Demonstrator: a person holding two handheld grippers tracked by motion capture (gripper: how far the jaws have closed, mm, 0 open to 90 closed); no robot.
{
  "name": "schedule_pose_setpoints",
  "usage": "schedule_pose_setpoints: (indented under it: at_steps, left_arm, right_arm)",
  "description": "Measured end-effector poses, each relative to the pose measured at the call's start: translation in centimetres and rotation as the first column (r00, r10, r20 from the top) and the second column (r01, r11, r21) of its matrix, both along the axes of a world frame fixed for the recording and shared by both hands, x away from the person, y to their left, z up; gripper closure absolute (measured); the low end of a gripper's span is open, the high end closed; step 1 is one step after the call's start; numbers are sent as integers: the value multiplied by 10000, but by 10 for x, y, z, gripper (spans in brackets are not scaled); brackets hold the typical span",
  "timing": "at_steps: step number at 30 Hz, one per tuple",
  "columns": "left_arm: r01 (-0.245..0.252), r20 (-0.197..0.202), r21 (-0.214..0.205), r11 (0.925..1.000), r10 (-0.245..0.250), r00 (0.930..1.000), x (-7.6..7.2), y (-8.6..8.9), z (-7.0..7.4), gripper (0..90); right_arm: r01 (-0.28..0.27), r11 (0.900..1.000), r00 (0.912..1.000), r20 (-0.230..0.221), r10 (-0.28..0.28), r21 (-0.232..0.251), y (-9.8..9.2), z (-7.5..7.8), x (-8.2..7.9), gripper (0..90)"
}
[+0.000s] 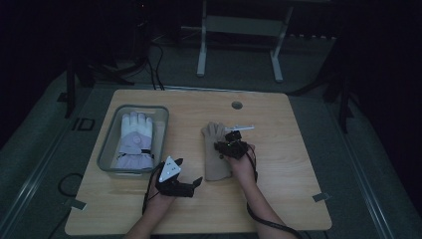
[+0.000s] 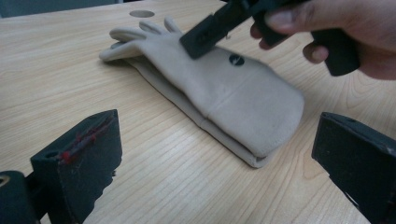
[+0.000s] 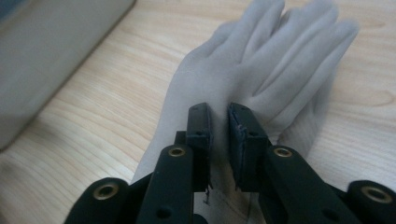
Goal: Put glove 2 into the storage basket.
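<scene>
A beige glove (image 1: 217, 167) lies flat on the wooden table (image 1: 288, 164), fingers pointing away from the person. My right gripper (image 1: 220, 146) sits on the back of this glove (image 3: 261, 60), just below the knuckles. Its jaws (image 3: 218, 109) are almost together, shut on a thin fold of the fabric. From the left gripper view the right gripper (image 2: 196, 46) presses down on the glove (image 2: 233, 98). My left gripper (image 1: 189, 172) is open beside the cuff, jaws wide apart (image 2: 217, 137), with nothing between them.
A clear plastic bin (image 1: 107, 144) stands at the table's left with a white and lavender glove (image 1: 135, 139) inside; its wall (image 3: 46, 56) is blurred. A round cable hole (image 1: 237, 105) is near the far edge. White desk legs (image 1: 201, 50) stand beyond the table.
</scene>
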State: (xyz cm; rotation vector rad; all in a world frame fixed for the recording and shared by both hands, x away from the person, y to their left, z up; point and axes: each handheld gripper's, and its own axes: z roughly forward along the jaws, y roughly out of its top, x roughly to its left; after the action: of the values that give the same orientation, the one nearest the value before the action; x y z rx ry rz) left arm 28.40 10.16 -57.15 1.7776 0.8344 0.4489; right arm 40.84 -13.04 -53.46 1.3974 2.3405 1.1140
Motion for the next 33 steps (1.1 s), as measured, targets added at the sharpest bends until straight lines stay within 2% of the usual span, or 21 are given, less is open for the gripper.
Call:
schedule_pose_setpoints:
  at_steps: [2, 6, 9, 13, 16, 17, 19, 20, 21, 23, 26, 29, 31, 32, 33]
  left_arm:
    - [-3, -4, 23, 10000, 3, 10000, 0, 0, 0, 19]
    - [72, -164, 141, 9999, -70, 9998, 1, -1, -2, 19]
    - [112, -212, 138, 9998, -109, 9997, 2, -2, -2, 19]
    - [271, -368, 268, 9993, -261, 9990, 2, -4, -3, 19]
    - [299, -449, 270, 9992, -286, 9986, 2, -5, -3, 19]
    - [300, -475, 253, 9992, -288, 9985, 2, -5, -3, 19]
    - [336, -622, 274, 9991, -318, 9976, 3, -6, -3, 19]
    - [430, -942, 227, 9988, -407, 9947, 4, -6, -3, 19]
    - [435, -1036, 242, 9988, -408, 9938, 5, -6, -3, 19]
    - [452, -1050, 331, 9984, -415, 9936, 5, -6, -3, 19]
    - [363, -1058, 500, 9981, -308, 9939, 5, -8, -2, 19]
    - [318, -1156, 649, 9974, -241, 9930, 5, -8, -3, 19]
    - [353, -1280, 660, 9972, -266, 9914, 7, -9, -3, 19]
    - [353, -1280, 660, 9972, -266, 9914, 7, -9, -3, 19]
    - [358, -1441, 764, 9964, -245, 9893, 7, -10, -4, 19]
  right_arm:
    - [73, 9997, 10000, 24, -73, -223, 0, -5, 1, 771]
    - [77, 10000, 9996, -256, -78, -25, -3, -10, 2, 702]
    - [-106, 9997, 9995, -279, 112, 231, -7, -3, 1, 594]
    - [-289, 9994, 9996, 46, 289, 203, -16, 9, 0, 465]
    - [-451, 9983, 9990, -14, 452, 368, -26, 15, 1, 346]
    - [-451, 9983, 9990, -14, 452, 368, -26, 15, 1, 346]
    - [-387, 9988, 9992, -4, 388, 306, -32, 19, 0, 280]
    - [-413, 9988, 9991, 97, 411, 271, -33, 20, -1, 257]
    - [-452, 9985, 9990, 77, 450, 316, -34, 21, -1, 238]
    - [-711, 9950, 9975, 42, 710, 698, -39, 22, -2, 171]
    - [-925, 9929, 9955, 258, 908, 752, -44, 22, -3, 163]
    - [-1380, 9884, 9898, 445, 1353, 634, -52, 19, -2, 180]
    - [-1432, 9887, 9876, 707, 1399, 434, -57, 18, -1, 160]
    - [-1445, 9889, 9873, 718, 1418, 336, -59, 18, -1, 146]
    - [-1403, 9900, 9885, 592, 1391, 158, -61, 17, -1, 147]
